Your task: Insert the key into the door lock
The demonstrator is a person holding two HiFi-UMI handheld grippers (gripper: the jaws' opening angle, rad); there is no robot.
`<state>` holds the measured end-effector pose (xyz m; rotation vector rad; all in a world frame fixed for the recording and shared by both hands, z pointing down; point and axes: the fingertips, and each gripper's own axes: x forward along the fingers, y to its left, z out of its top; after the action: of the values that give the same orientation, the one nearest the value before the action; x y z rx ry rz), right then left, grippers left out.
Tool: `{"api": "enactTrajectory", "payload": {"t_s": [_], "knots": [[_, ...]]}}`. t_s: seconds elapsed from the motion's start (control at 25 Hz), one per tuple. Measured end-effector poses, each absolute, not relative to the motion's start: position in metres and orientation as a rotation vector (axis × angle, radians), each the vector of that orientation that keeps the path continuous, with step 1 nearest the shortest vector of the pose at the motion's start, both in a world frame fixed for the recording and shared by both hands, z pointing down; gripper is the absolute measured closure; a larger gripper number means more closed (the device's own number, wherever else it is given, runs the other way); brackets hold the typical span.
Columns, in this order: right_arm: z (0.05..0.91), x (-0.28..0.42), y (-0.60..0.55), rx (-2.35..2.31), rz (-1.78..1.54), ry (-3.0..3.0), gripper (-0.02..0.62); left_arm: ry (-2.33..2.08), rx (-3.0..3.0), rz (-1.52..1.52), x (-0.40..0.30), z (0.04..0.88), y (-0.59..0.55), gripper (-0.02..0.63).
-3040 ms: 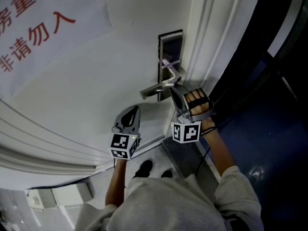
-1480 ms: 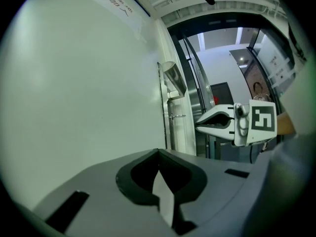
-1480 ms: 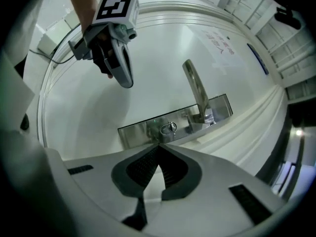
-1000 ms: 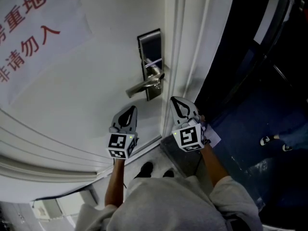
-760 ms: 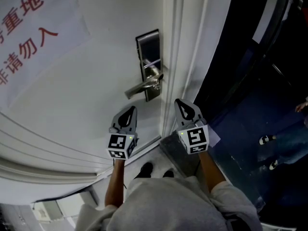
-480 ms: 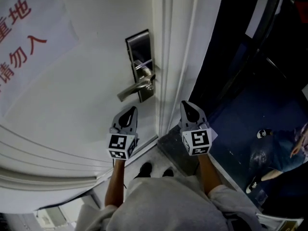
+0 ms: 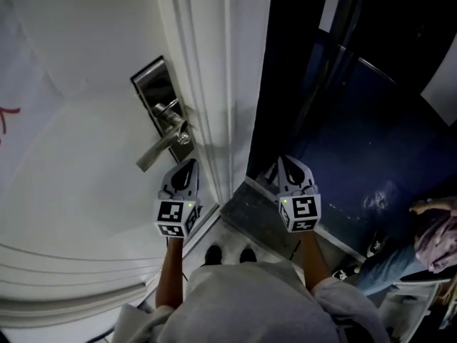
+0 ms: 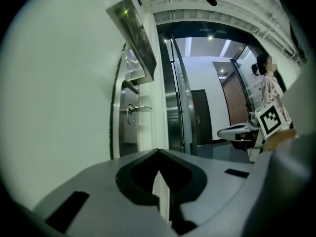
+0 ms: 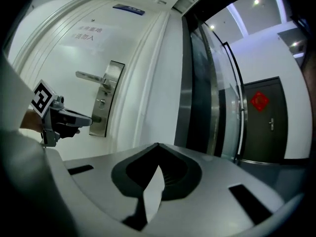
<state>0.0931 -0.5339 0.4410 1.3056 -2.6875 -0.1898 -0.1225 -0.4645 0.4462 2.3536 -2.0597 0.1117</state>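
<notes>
Since neither tool holds a key, the step in hand looks like standing clear of a lock that may already be filled. Doing that well means keeping both pointed tips off the lever.

Farthest left, the door (image 7: 78, 120) is smooth, matt and painted white. On it sits the lock plate (image 7: 151, 91), a tall narrow rectangle of polished metal. A short bright stub (image 7: 166, 109) juts from its face; it could be the key, though I cannot tell for certain. Just below, the handle (image 7: 158, 151) is a flat brushed-metal lever slanting down to the left.

The left gripper (image 7: 188, 167), grey moulded plastic tapering to a point, hangs just under the lever with its jaws pressed together on nothing. Past the ribbed white door frame (image 7: 207, 84), the right gripper (image 7: 288, 164) is likewise closed and empty, in front of dark glossy glass (image 7: 343, 120).
</notes>
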Motion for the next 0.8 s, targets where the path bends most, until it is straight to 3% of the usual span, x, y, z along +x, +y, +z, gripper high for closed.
{"api": "enactTrajectory", "payload": {"t_s": [0.32,0.8], "knots": [[0.441,0.138,-0.535,1.488,-0.17,-2.586,0.574,-1.913,2.459,0.11,-0.092,0.451,-0.492,0.589],[0.445,0.149,-0.536,1.573,-0.152,-2.527,0.574,-1.834,2.5,0.113,-0.086,0.455,-0.512,0.589]]}}
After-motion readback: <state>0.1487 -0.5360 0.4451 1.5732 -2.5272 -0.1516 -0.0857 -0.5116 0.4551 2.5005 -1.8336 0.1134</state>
